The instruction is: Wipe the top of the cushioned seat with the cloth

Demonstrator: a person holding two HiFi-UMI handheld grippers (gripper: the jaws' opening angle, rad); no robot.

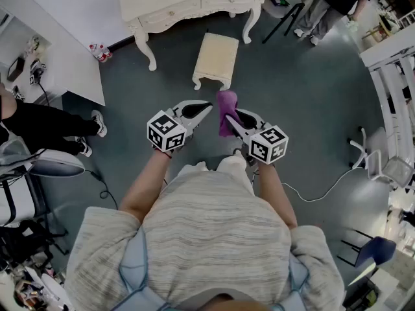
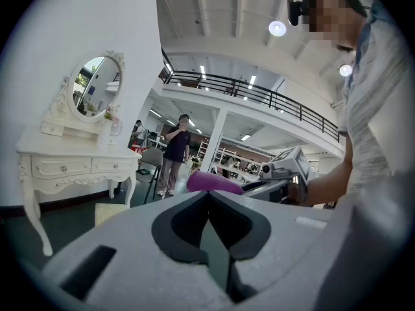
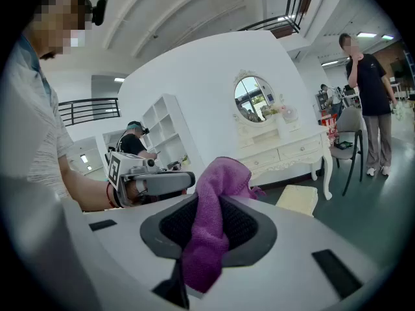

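in the head view the person holds both grippers out over the grey floor, their tips close together. the left gripper has its fingers together with nothing in them. the right gripper is clamped on a purple cloth that bunches up above its tips. the stool with its cream cushioned top stands farther off, just in front of a white dressing table, well apart from the cloth. a white cable lies on the floor to the right. in the left gripper view the fingers meet in a closed seam, empty, and the cloth shows just beyond them, with an oval mirror on the table to the far left. in the right gripper view the cloth is pinched between the pads, one end hanging down near the camera and the other standing up past the tips. the stool sits low at the far right.
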